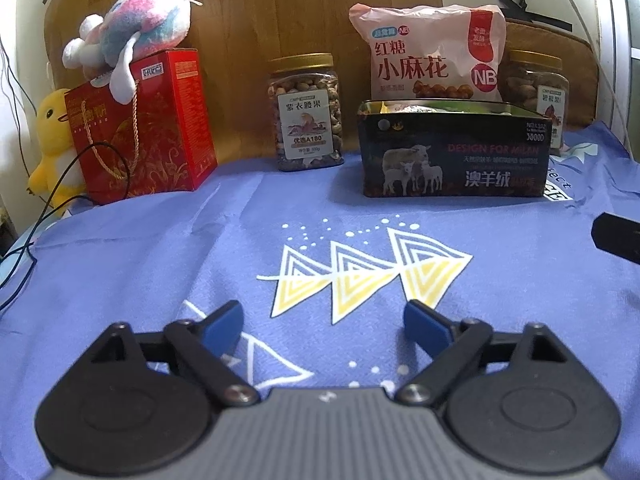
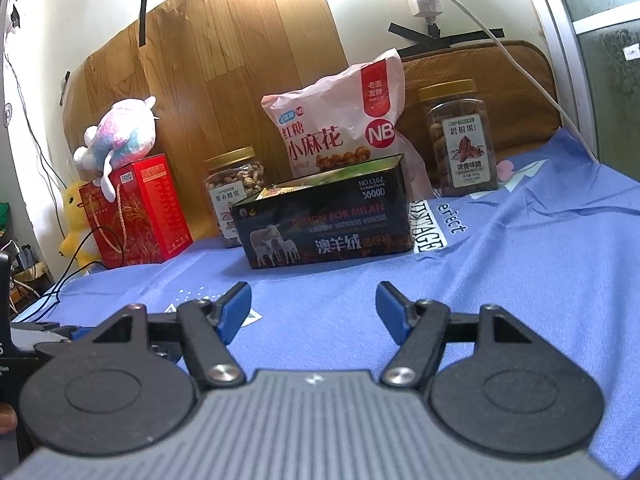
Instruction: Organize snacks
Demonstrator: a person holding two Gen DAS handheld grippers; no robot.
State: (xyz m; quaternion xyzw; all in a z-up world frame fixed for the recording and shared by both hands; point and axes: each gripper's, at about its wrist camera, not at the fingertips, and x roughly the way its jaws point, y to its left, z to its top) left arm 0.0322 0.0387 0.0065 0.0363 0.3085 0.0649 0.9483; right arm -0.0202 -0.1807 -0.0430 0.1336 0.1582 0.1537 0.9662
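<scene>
Your left gripper hovered over the blue cloth covering the table, its blue fingers spread wide and holding nothing. Your right gripper hung the same way, fingers apart and empty; its black edge showed at the right border of the left view.

Straight ahead of both pairs of fingers, well apart from them, sat the open black tin, its long side running left to right across your line of reach, with wrapped snacks showing above the rim. From the left gripper it lay ahead and to the right; from the right gripper, ahead and slightly left. Neither looked clearly nearer, though the right gripper seemed better lined up with the tin's near corner.

Behind the tin, leaning on the wooden board, stood one pink snack bag. You had two gold-lidded nut jars: one left of the tin, one behind it to the right. Further left stood one red gift box with one pastel plush toy on top and one yellow duck toy beside it.

No loose snack lay on the cloth between your fingers and the tin, so the bag and jars looked like what remained to sort.
</scene>
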